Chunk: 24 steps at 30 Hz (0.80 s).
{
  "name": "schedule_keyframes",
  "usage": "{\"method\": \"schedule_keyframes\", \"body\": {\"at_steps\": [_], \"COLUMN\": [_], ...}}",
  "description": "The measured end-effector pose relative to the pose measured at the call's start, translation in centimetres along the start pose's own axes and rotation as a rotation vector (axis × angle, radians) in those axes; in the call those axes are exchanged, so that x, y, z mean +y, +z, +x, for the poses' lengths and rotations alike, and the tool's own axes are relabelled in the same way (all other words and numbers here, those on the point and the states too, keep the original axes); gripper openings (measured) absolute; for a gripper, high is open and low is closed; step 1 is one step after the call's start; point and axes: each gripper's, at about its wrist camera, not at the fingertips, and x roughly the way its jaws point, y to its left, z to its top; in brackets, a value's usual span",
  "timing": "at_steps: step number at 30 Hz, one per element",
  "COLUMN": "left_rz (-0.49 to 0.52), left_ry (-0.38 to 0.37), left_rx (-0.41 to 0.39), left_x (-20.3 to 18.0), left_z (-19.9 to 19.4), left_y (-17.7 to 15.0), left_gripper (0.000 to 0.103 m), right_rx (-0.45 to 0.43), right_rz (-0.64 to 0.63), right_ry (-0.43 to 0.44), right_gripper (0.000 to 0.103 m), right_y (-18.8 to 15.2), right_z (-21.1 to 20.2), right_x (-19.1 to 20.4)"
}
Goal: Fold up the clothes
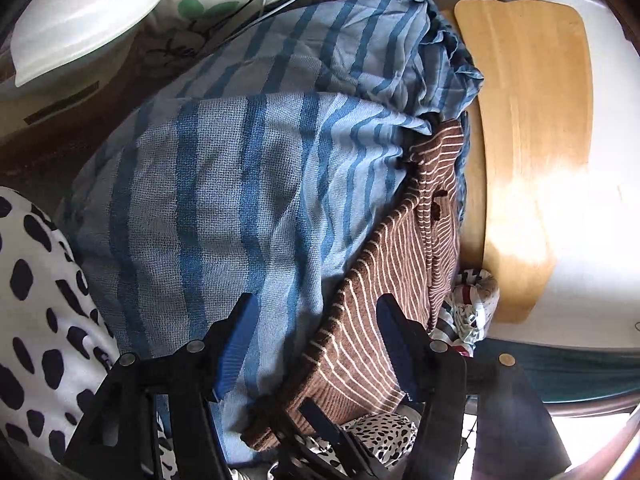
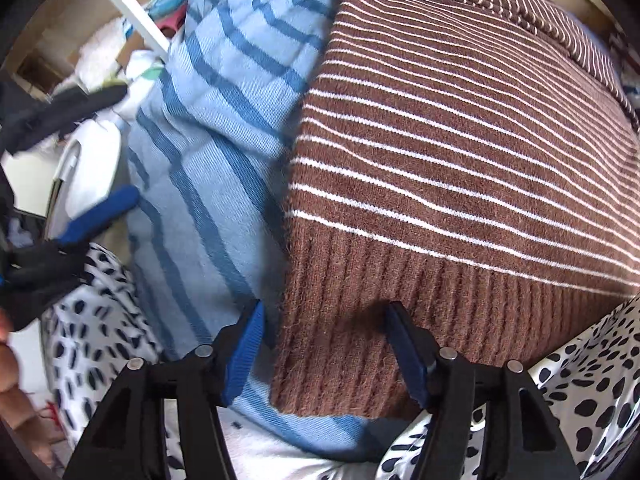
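left gripper [image 1: 316,312]: i see jaws spread — over the blue striped cloth [image 1: 224,184]
right gripper [image 2: 324,324]: jaws apart, gripping nothing — brown striped sweater [image 2: 460,152] hem between them

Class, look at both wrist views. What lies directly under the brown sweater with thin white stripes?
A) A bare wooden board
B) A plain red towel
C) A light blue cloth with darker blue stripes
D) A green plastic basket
C: the brown sweater rests on the light blue striped cloth, which runs out from under its left edge and ribbed hem; the left wrist view shows the same overlap, with the wooden board off to the side.
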Motion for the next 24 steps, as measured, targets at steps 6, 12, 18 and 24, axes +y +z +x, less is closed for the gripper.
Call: {"method": "schedule_keyframes", "body": {"at_steps": [6, 12, 18, 24], "left_rz": [-0.017, -0.033, 0.135, 0.312], "left_ry": [-0.121, -0.064, -0.074, 0.126], "left_rx": [0.067, 0.174, 0.264, 0.251], "left_x": [-3.7, -11.3, -22.1, -28.3], "left_z": [1.6, 3.5, 2.5, 5.8], "left_y": [0.9, 2.9, 4.2, 6.3], "left_gripper": [0.063, 0.064, 0.064, 0.064], "right_rx": [-0.010, 0.185, 0.025, -0.278], "right_rz": [-0.002, 0.143, 0.245, 0.120], "right_ry": [-0.003, 0.077, 0.086, -0.054], "right_gripper": [0.019, 0.066, 0.070, 0.071], "right_y": [2.0, 8.6, 16.1, 19.1], "right_z": [-1.8, -6.7, -21.8, -28.4], "right_x": [-3.3, -6.0, -5.5, -3.1]}}
